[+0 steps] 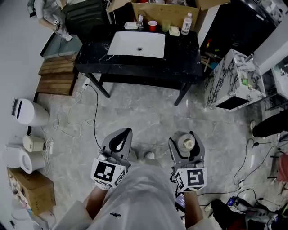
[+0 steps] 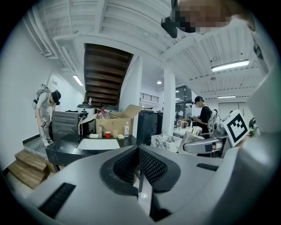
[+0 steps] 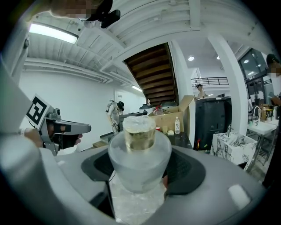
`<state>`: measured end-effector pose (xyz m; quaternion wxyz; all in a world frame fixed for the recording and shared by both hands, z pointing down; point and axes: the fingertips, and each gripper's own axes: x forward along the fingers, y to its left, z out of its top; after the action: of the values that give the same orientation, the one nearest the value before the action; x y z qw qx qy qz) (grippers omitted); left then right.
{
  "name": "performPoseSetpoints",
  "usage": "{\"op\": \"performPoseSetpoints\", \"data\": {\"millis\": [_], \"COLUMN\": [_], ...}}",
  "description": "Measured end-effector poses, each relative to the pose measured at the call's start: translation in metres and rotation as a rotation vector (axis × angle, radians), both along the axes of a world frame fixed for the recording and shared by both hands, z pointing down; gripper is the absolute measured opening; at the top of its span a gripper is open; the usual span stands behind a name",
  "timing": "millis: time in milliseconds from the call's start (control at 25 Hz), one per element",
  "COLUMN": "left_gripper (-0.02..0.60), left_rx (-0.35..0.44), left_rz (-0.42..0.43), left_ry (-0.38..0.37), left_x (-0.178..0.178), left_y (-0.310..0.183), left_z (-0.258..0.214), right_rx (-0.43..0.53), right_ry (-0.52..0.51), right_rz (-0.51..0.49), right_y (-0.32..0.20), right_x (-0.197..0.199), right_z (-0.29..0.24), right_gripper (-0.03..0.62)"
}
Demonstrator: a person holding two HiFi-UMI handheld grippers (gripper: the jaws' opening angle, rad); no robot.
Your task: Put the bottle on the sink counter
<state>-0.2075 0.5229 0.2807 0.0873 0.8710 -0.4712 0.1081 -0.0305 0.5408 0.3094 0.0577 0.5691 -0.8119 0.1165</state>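
Nearly level, right hand-held gripper point(image 1: 185, 137) clasping bottle point(image 1: 186, 144)

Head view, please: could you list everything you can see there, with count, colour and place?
Sink counter: one, black, top centre.
Basin: one, white, set in counter.
Cup: one, red, counter's back.
Small bottle: one, clear, counter's back right.
Cardboard boxes: two, brown, behind counter and bottom left.
Cabinet: one, marble-patterned, right of counter.
Wooden steps: one stack, brown, left of counter.
White appliances: three, floor at left.
Frosted bottle: one, pale, held, lower right.
Left gripper: one, grey, shut, empty.
Right gripper: one, grey, gripping frosted bottle.
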Motion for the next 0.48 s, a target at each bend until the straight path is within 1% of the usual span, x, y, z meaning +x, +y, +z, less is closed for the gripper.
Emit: {"op": "performPoseSetpoints", "data": {"millis": [160, 480], "left_gripper": [0.008, 0.008], "left_rx": [-0.001, 0.002], "left_rz": [0.027, 0.014], "left_ry": [-0.034, -0.036], "left_x": [0.017, 0.021], "left_y": [0.0, -0.016], "left_z": [0.008, 0.0], "right_rx": [0.019, 0.036], "right_ry": [-0.009, 0.006], "right_rz": [0.012, -0.006], "right_y": [0.0, -0.022], "right_x": [0.019, 0.028], "right_z": [-0.002, -0.013], "right_gripper": [0.344, 0.344]}}
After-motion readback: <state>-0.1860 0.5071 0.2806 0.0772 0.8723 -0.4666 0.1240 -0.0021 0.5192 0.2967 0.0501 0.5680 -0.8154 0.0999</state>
